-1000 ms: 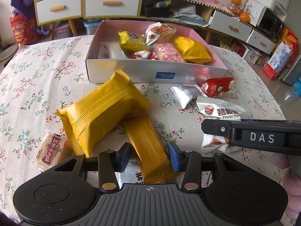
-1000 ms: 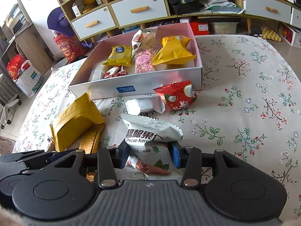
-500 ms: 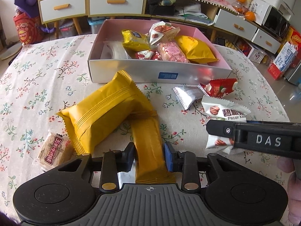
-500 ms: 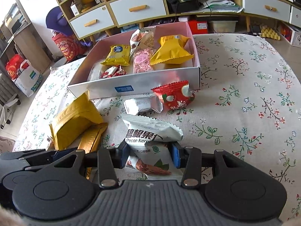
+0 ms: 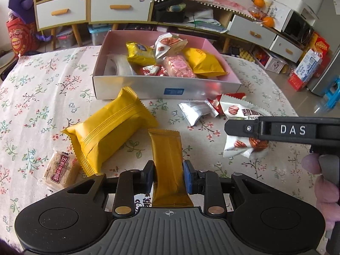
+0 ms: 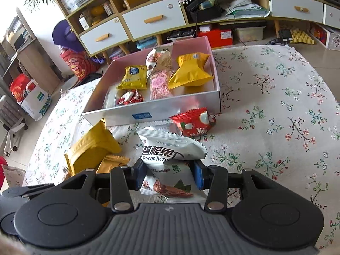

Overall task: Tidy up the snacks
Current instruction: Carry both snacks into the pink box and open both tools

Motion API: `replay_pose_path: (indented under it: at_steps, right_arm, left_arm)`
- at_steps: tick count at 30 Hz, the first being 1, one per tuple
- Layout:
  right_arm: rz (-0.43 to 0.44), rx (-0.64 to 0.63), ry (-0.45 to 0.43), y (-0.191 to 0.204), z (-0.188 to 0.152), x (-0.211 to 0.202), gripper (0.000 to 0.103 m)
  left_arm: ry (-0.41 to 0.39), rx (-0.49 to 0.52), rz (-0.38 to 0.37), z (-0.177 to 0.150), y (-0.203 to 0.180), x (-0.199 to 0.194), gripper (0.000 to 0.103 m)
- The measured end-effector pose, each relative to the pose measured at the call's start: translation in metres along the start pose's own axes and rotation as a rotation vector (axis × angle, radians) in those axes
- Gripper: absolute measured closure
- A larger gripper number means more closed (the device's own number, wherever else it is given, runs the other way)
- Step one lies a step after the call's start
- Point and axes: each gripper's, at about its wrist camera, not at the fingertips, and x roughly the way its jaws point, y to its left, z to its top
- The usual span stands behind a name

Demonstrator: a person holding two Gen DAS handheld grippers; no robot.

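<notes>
Right, both claws loaded. Left claw has just been closing and pinches the gold bar packet near its rear end, long axis running straight out toward the box. Right claw grips the white pecan packet. Both tilt down over the desk; the box lies dead ahead of each, beyond the loose packets.

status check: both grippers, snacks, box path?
Left gripper just closed on gold bar packet. Right gripper shut on pecan packet. Box ahead; red packet against its front wall.
</notes>
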Motion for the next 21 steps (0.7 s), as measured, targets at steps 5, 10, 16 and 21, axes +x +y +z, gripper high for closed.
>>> replay_pose_path:
  at_steps: [5, 10, 16, 21]
  right_arm:
    - [0.004, 0.023, -0.015, -0.005, 0.004, -0.005, 0.062]
    - [0.017, 0.059, -0.035, -0.011, 0.010, -0.010, 0.062]
    - [0.042, 0.099, -0.081, -0.012, 0.023, -0.015, 0.062]
    - [0.060, 0.154, -0.125, -0.013, 0.038, -0.012, 0.062]
  left_arm:
    - [-0.017, -0.006, -0.028, 0.001, 0.001, -0.008, 0.077]
    - [-0.053, -0.018, -0.056, 0.007, 0.002, -0.020, 0.077]
    - [-0.116, -0.046, -0.073, 0.022, 0.003, -0.034, 0.077]
    - [-0.173, -0.070, -0.055, 0.040, 0.007, -0.037, 0.077]
